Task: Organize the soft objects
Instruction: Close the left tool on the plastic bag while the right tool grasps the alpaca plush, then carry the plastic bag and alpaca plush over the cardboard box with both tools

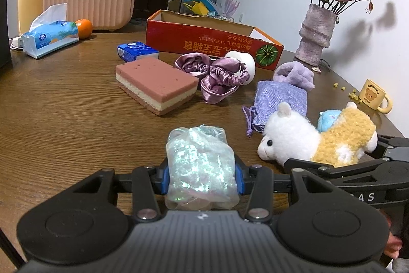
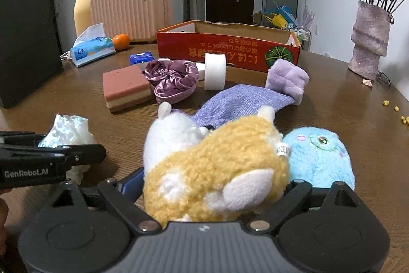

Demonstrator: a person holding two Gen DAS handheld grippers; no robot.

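left gripper: clamping shiny plastic bag between its pads | right gripper: spread wide, straddling alpaca plush, grip unclear | blue plush sitting just right, on surface

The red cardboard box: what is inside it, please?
The red cardboard box is open on top, and its bare brown inner walls show. Its front wall covers the floor, so what lies inside cannot be seen from either wrist view.
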